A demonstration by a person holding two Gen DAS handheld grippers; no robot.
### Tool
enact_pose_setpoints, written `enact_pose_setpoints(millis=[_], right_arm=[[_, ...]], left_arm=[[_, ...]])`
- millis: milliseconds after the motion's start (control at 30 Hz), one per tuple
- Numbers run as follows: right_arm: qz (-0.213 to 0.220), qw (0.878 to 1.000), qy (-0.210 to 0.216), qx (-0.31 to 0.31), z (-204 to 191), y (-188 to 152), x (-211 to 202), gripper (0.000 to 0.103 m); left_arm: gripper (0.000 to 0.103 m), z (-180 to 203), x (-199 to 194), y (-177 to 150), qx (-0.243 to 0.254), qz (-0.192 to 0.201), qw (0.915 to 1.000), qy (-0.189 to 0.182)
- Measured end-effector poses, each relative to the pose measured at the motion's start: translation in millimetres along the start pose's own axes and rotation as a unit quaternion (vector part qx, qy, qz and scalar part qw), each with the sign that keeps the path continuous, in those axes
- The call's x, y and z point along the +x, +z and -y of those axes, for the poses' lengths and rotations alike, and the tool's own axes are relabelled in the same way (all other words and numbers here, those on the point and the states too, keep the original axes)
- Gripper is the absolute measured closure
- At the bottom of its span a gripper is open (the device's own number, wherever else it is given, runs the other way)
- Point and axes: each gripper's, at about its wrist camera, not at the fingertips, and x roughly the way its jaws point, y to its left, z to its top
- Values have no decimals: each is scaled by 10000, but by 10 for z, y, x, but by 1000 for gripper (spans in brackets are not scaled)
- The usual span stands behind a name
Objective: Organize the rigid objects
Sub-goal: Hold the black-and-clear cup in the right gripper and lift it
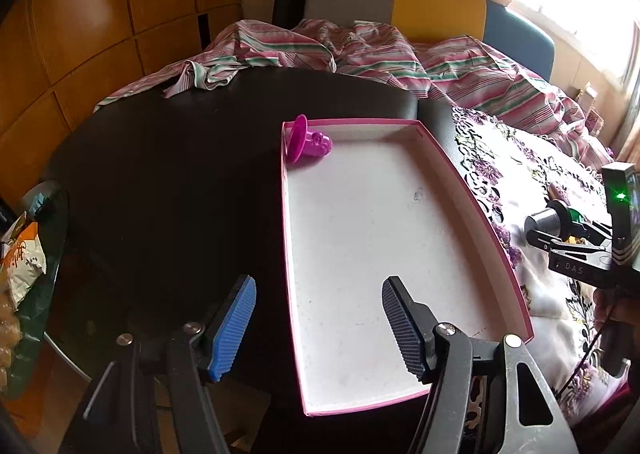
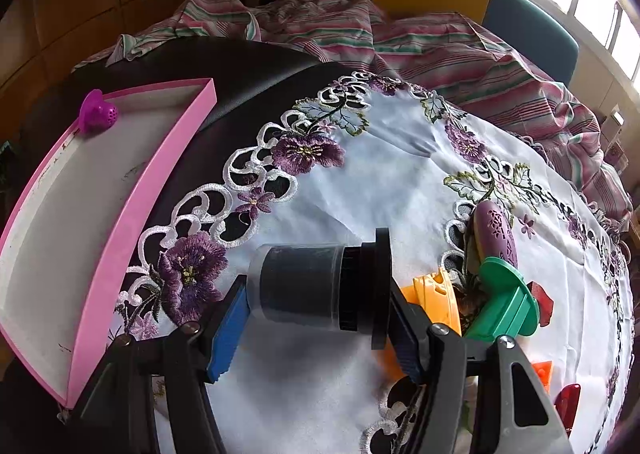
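Black canister (image 2: 316, 286) clamped sideways between right gripper (image 2: 316, 328) pads, just above embroidered cloth (image 2: 360, 190). Beyond right pad: orange piece (image 2: 436, 294), green spool (image 2: 504, 302), purple case (image 2: 496, 232). Left of grip: pink tray (image 2: 152, 190), magenta toy (image 2: 98, 114) in far corner. Left gripper (image 1: 318, 328) spread apart, empty, over near tray edge and dark table (image 1: 168, 174).

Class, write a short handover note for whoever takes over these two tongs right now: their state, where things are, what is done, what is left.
Left tongs: open, empty, over the near end of the pink tray.
Right tongs: shut on a black cylinder, above the flowered cloth.
Done: one purple toy lies in the tray's far corner.
Left: bring the cylinder to the tray, then the green piece, orange piece, purple case and red bits.
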Motion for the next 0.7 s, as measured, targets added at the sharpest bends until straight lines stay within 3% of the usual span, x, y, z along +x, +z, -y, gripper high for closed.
enact_pose_setpoints(millis=[333, 700], right_arm=[[61, 10000, 12, -36, -95, 51, -96, 39], [682, 9952, 634, -306, -631, 382, -624, 39]], left_arm=[[36, -126, -14, -19, -93, 35, 9999, 66], [36, -353, 44, -56, -408, -38, 9992, 37]])
